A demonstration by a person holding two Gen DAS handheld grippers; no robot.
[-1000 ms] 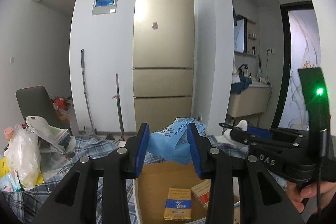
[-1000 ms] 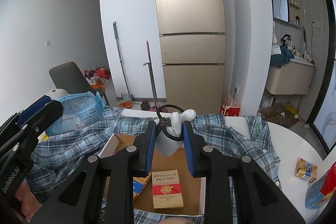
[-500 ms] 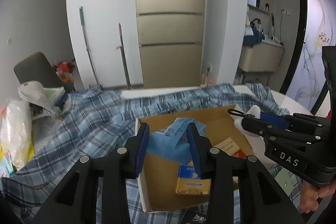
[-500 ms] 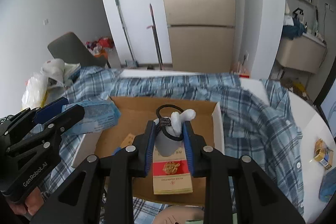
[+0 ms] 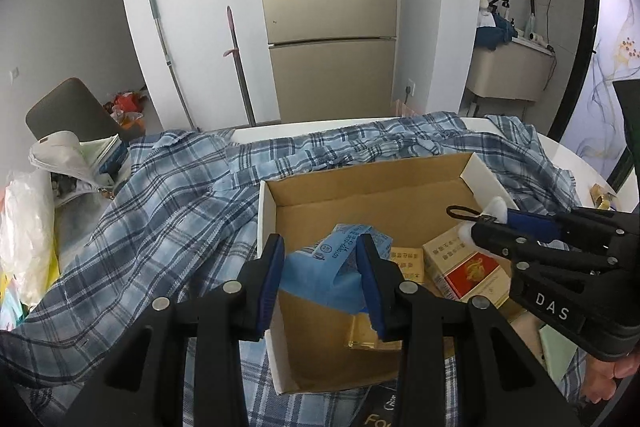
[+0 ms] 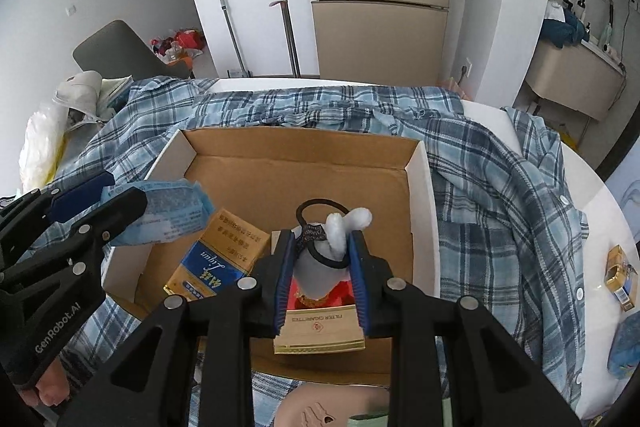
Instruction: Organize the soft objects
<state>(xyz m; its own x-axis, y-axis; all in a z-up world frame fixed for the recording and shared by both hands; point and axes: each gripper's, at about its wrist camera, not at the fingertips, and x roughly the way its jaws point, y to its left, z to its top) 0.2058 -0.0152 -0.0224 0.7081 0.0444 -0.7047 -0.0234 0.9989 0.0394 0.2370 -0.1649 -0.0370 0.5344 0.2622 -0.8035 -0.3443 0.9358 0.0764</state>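
My left gripper is shut on a soft blue plastic pack and holds it over the left front part of an open cardboard box. The pack also shows in the right wrist view. My right gripper is shut on a small grey and white plush toy with a black hair tie on it, above the box. The right gripper also shows in the left wrist view over the box's right side.
In the box lie a red and gold cigarette pack and a blue and gold one. A blue plaid shirt lies under and around the box on a white table. Bags and papers are piled at the left.
Both grippers have tilted down and come lower over the box with their objects still held. The box and the cigarette packs now fill more of both views.
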